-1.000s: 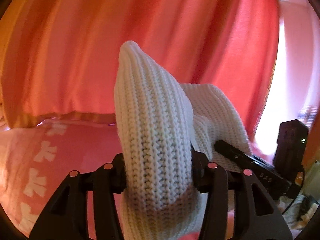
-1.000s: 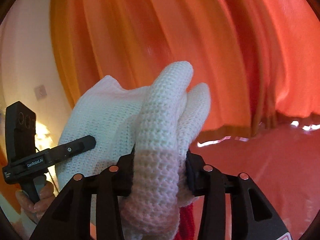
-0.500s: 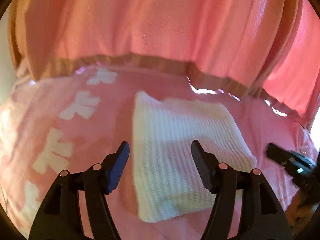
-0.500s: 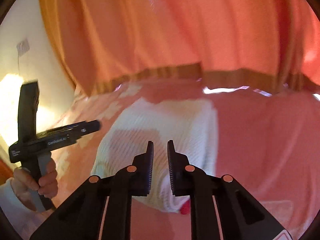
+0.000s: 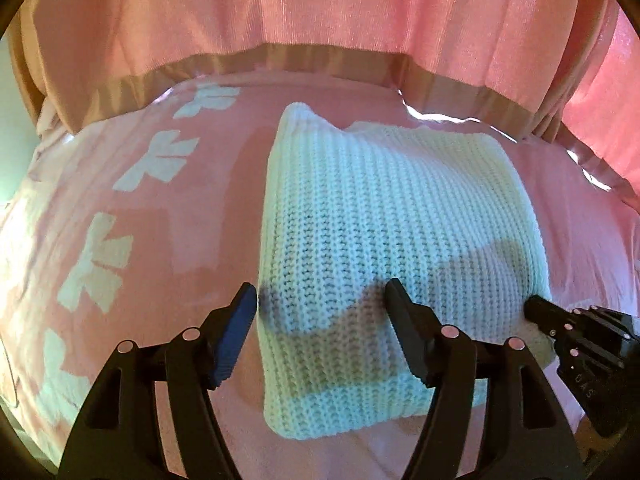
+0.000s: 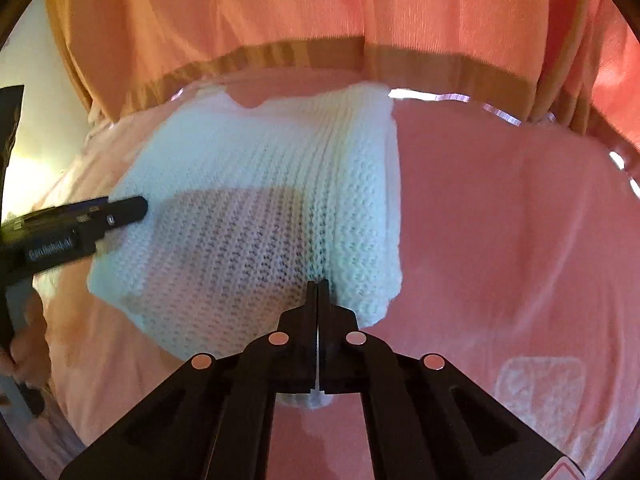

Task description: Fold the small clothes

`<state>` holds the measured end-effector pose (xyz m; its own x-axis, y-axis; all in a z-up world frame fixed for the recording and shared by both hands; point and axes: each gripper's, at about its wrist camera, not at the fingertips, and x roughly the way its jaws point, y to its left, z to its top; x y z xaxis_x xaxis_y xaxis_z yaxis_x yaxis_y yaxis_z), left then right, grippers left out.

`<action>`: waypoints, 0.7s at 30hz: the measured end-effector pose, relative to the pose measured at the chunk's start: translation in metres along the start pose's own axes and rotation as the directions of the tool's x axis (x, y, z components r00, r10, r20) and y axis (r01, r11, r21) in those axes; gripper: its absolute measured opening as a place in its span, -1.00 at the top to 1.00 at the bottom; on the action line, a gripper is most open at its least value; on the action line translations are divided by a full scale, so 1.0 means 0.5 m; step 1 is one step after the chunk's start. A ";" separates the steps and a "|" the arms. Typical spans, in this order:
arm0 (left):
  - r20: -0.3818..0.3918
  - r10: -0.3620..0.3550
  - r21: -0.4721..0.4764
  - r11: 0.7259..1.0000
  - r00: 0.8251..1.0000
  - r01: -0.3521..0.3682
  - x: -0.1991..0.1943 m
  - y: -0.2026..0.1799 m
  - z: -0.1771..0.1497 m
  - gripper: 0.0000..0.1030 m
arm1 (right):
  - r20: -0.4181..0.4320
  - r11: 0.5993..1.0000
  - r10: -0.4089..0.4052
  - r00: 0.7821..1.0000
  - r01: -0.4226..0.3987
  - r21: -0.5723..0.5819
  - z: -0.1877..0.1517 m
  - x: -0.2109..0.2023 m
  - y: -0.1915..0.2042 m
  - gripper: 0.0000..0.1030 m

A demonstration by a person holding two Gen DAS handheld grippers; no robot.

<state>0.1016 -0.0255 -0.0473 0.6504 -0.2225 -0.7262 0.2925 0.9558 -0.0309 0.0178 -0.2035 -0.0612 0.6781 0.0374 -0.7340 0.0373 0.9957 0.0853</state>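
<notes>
White knitted garment: lying folded into a thick rectangle on the pink bedspread, short of the pink curtain hanging beyond its far edge. Its near edge is passing out of sight behind both grippers' frames.

Left gripper: hovering over the garment's near left corner, jaws standing apart, nothing between the pads.

Right gripper: jaws pressed together, empty, tips sitting over the garment's near right part; contact with the knit is hard to make out.

Hand: showing left of the garment, blurred and cut off by the frame edge.
</notes>
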 end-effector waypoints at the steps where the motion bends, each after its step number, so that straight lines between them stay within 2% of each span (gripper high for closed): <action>1: 0.013 0.006 0.009 1.000 1.000 -0.007 -0.007 -0.004 -0.001 -0.24 | 0.028 1.000 -0.006 1.000 0.006 -0.011 0.001 -0.015 0.007 1.00; 4: 0.048 0.009 0.015 1.000 0.999 -0.010 -0.046 -0.015 -0.008 -0.25 | 0.149 1.000 -0.011 0.989 0.012 -0.003 -0.011 -0.082 0.024 0.89; 6: 0.096 0.021 -0.006 1.000 0.995 -0.020 -0.076 -0.015 -0.016 -0.36 | 0.191 1.000 -0.018 0.982 0.016 0.011 -0.028 -0.108 0.031 0.79; 8: 0.140 0.048 -0.024 0.999 0.989 -0.045 -0.098 -0.015 -0.026 -0.41 | 0.216 0.997 -0.071 0.974 0.070 0.016 -0.048 -0.123 0.037 0.63; 10: 0.168 0.074 -0.019 0.997 0.983 -0.071 -0.113 -0.021 -0.041 -0.58 | 0.215 0.995 -0.104 0.971 0.101 0.027 -0.065 -0.132 0.035 0.19; 12: 0.195 0.101 -0.002 0.995 0.976 -0.102 -0.124 -0.029 -0.058 -0.63 | 0.215 0.990 -0.136 0.967 0.126 0.060 -0.081 -0.137 0.030 -0.04; 15: 0.226 0.119 0.028 0.991 0.967 -0.129 -0.135 -0.046 -0.087 -0.74 | 0.212 0.984 -0.175 0.961 0.164 0.069 -0.103 -0.143 0.027 -0.25; 21: 0.255 0.166 0.010 0.985 0.953 -0.175 -0.143 -0.060 -0.147 -0.77 | 0.175 0.981 -0.180 0.968 0.164 0.104 -0.128 -0.136 0.009 -0.26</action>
<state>-0.0051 -0.0244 -0.0449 0.8468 -0.1021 -0.5221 0.1818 0.9779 0.1035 -0.0751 -0.1960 -0.0539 0.7779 -0.1583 -0.6081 0.2244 0.9739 0.0335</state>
